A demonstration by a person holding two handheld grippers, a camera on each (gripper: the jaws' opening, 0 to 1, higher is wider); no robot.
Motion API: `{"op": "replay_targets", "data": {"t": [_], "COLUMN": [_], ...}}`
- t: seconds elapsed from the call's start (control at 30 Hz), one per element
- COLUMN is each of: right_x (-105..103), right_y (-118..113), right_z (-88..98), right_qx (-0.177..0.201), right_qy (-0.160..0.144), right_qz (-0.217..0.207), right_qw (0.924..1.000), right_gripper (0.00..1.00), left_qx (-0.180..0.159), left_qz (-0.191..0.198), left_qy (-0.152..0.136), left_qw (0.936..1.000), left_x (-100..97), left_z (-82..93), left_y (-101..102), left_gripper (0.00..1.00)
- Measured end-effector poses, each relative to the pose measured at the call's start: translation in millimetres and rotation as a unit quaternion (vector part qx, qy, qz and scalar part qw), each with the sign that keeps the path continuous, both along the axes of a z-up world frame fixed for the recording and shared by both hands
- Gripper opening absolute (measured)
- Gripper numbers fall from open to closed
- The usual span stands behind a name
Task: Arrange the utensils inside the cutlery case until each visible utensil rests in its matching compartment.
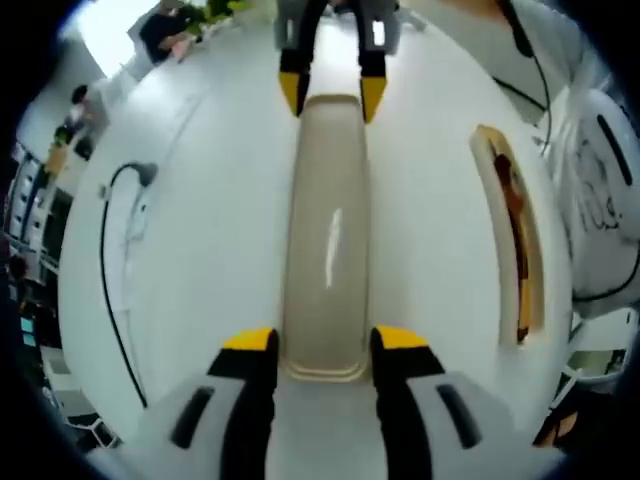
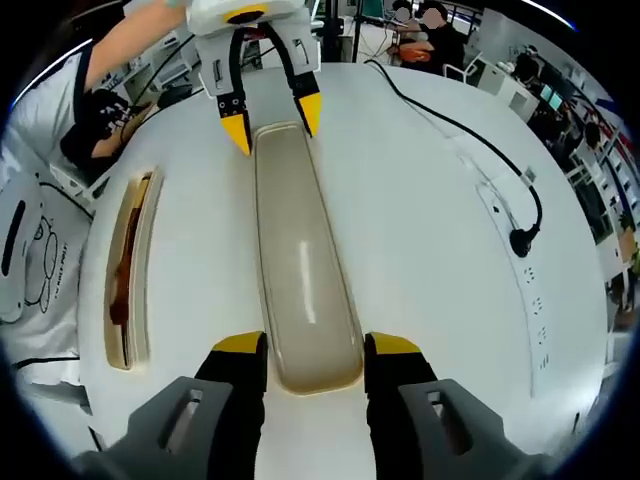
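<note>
In the left gripper view, the left gripper [image 1: 325,345] is straddling one end of the beige case lid [image 1: 327,240] on the white counter [image 1: 220,230], fingers spread beside it; whether they are touching is unclear. The open cutlery case [image 1: 512,245] is lying apart.

In the right gripper view, the right gripper [image 2: 315,350] is bracketing the opposite end likewise. No writing is readable.

White table [image 1: 220,230] bears lid [image 1: 325,240], case [image 1: 510,235], perhaps cable [image 1: 110,270].

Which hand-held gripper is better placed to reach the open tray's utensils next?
Right hand-held gripper, marginally: it and the left hand-held gripper straddle opposite ends of the beige lid, but the tray ends alongside its jaws.
</note>
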State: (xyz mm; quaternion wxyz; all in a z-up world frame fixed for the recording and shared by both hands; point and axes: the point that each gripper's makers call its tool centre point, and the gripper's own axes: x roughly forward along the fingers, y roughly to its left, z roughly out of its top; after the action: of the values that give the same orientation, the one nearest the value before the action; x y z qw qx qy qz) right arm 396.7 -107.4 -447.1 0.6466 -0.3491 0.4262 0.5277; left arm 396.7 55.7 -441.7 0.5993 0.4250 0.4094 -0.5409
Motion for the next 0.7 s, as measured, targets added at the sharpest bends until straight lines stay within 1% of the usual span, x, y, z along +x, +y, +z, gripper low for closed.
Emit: {"op": "replay_targets", "data": {"t": [0.1, 0.17, 0.2, 0.23, 0.33, 0.37, 0.4, 0.43, 0.57, 0.7], "right_x": [-11.5, -18.4, -21.3, -27.4, -47.2, -51.2, -56.4, -62.5, -87.9, -101.6], "right_y": [2.5, 4.8, 7.0, 9.6, 12.9, 14.2, 13.8, 14.2, 16.2, 17.7], "right_z": [5.2, 11.8, 16.8, 21.2, 32.9, 36.6, 38.5, 39.5, 37.4, 39.1], "right_qx": [-0.011, -0.007, -0.003, 0.001, 0.003, 0.004, 0.000, -0.001, -0.002, 0.000], "right_qy": [-0.005, -0.009, -0.019, -0.022, -0.023, -0.027, -0.028, -0.031, -0.031, -0.035], "right_qz": [-0.007, -0.006, -0.008, -0.002, 0.001, 0.005, 0.007, 0.009, 0.009, 0.011], "right_qw": [0.9999, 0.9999, 0.9998, 0.9998, 0.9997, 0.9996, 0.9996, 0.9995, 0.9995, 0.9993], "right_gripper": [0.38, 0.38, 0.38, 0.38, 0.38, 0.38, 0.38, 0.38, 0.38, 0.38], "left_qx": [-0.006, -0.010, -0.009, -0.010, -0.017, -0.018, -0.023, -0.023, -0.029, -0.025], "left_qz": [-0.005, -0.004, -0.004, -0.004, -0.004, -0.006, -0.018, -0.012, -0.014, -0.015], "left_qy": [-0.004, -0.008, -0.013, -0.012, -0.009, -0.015, -0.028, -0.022, -0.025, -0.029], "left_qw": [1.0000, 0.9999, 0.9999, 0.9999, 0.9998, 0.9997, 0.9992, 0.9994, 0.9992, 0.9992], "left_x": [-11.4, -20.8, -24.9, -28.9, -49.1, -55.0, -59.0, -66.4, -87.2, -103.4], "left_z": [5.4, 11.7, 14.4, 16.5, 26.3, 29.0, 32.2, 32.8, 34.0, 34.6], "left_y": [2.6, 6.7, 9.0, 10.6, 13.5, 13.6, 12.0, 12.7, 13.8, 14.5], "left_gripper": [0.39, 0.39, 0.39, 0.39, 0.39, 0.39, 0.39, 0.39, 0.39, 0.39]}}
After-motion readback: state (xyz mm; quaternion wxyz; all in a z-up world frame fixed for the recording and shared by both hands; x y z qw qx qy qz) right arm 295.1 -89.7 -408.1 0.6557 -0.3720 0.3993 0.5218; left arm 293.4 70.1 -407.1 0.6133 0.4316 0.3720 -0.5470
